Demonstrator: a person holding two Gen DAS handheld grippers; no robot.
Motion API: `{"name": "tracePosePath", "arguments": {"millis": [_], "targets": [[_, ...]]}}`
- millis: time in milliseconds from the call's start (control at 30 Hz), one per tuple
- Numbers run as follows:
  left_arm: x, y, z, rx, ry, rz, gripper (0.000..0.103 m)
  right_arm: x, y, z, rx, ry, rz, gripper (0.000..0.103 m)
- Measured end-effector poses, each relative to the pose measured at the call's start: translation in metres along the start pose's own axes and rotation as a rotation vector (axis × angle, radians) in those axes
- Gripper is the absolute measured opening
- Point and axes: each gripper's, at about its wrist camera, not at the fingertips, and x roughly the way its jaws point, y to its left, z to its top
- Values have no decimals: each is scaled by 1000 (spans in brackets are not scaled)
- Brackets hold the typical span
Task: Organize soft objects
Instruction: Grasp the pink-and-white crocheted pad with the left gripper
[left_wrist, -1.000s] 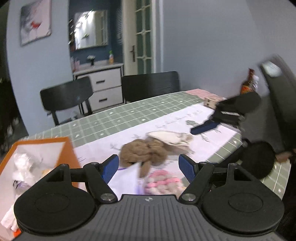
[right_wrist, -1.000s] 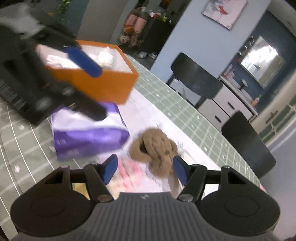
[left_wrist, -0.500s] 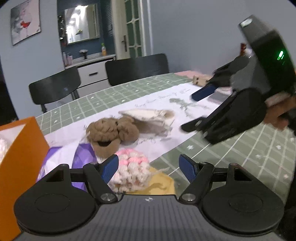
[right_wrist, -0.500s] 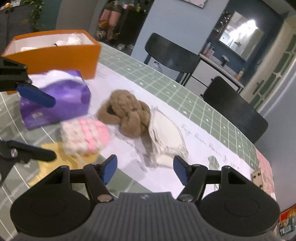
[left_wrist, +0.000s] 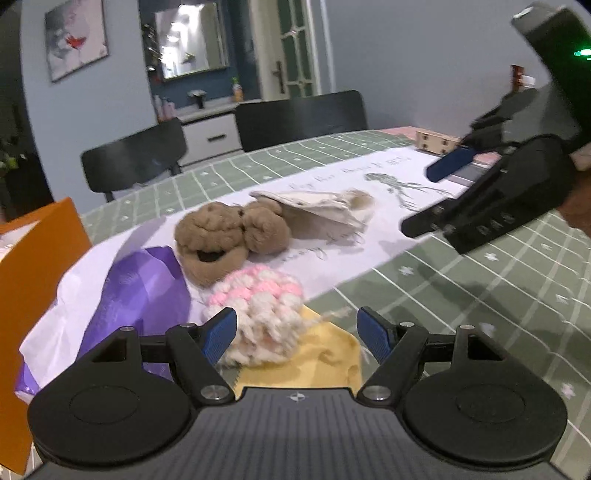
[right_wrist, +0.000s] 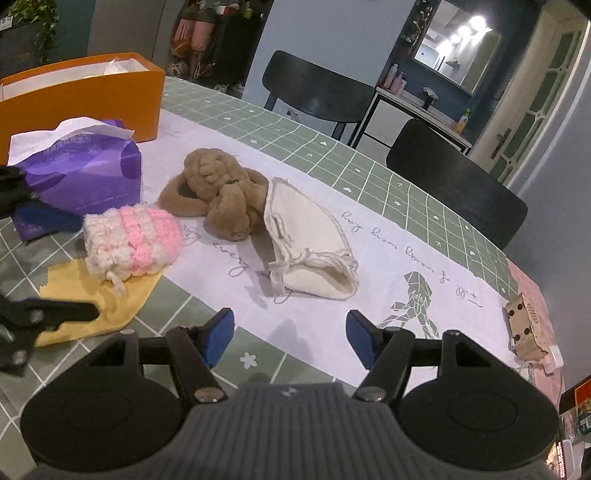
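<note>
My left tool (left_wrist: 295, 334) hangs low over the tabletop (left_wrist: 480, 295) with its blue-padded jaws spread wide and nothing between the pads. Just past its tips lies the pink and white crocheted pouch (left_wrist: 255, 306), resting partly on a flat yellow cloth (left_wrist: 325, 358). Beside the pouch, on my left, sits the purple and white soft pack of tissues (left_wrist: 122, 295), and further left is the open orange cardboard box (left_wrist: 33, 266). Behind the pouch I see the brown plush toy (left_wrist: 229, 232), touching the cream drawstring cloth bag (left_wrist: 317, 210) that lies on its side on the white printed runner (left_wrist: 369, 243).

My right tool (right_wrist: 290, 338) is also held open and empty, its jaws a little narrower than the left's. It points at the runner just in front of the cream bag. A small cardboard box (right_wrist: 526, 328) sits at the far right edge of the tabletop.
</note>
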Motion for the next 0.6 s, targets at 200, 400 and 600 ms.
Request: {"name": "tracePosePath", "arguments": {"millis": [200, 400, 600], "targets": [[17, -5, -2, 65, 24, 51, 85, 3, 6, -3, -3, 7, 6, 71], [24, -8, -4, 135, 23, 94, 77, 12, 12, -6, -17, 22, 5, 71], [29, -1, -2, 137, 49, 101, 44, 21, 17, -1, -22, 7, -22, 72]]}}
